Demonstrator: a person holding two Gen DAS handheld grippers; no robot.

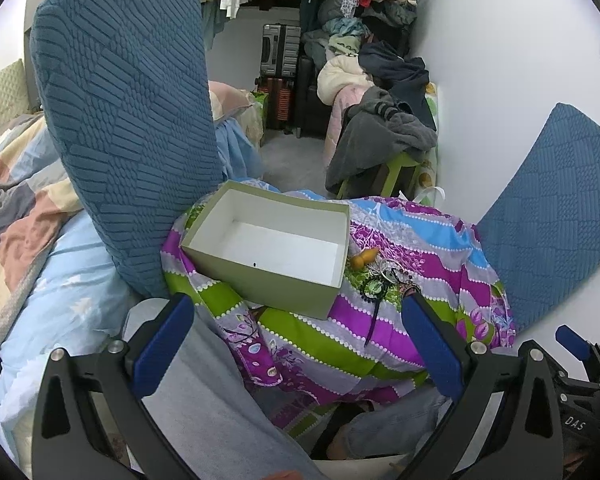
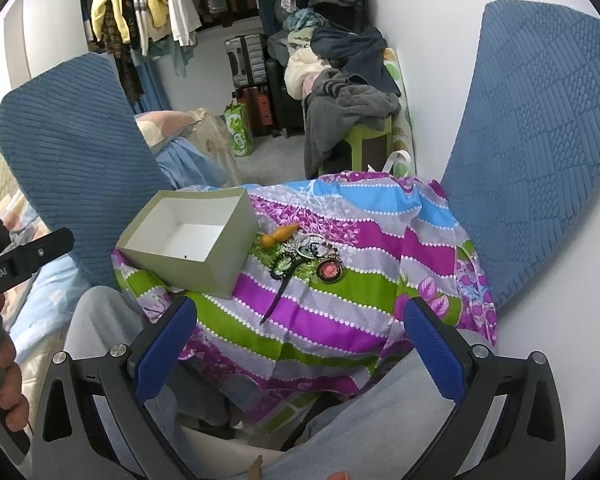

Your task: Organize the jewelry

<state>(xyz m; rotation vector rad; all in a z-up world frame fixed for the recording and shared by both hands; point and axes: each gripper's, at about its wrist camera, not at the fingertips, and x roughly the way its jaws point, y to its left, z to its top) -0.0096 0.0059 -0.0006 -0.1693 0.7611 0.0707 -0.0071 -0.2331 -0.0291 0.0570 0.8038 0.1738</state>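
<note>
- While my left gripper (image 1: 300,344) and right gripper (image 2: 300,344) hang spread wide, gripping nothing, stock reads:
- Box (image 2: 188,236): grey-green card, white inside, lidless, at the striped cloth's (image 2: 340,300) left edge.
- Jewelry heap (image 2: 308,254): just right of the box; silver rings, dark beads, green pendant, round pink-centred pendant (image 2: 331,270).
- Orange gourd charm (image 2: 278,236): beside the box wall.
- Purple hairpin (image 2: 276,300): slanting towards the cloth's near edge.

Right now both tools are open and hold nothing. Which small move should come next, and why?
Probably bring the right tool forward and down to the jewelry pile. The pile lies on the striped cloth just right of the open box, which looks nearly empty, and it lies nearer the right tool than the left tool.
</note>
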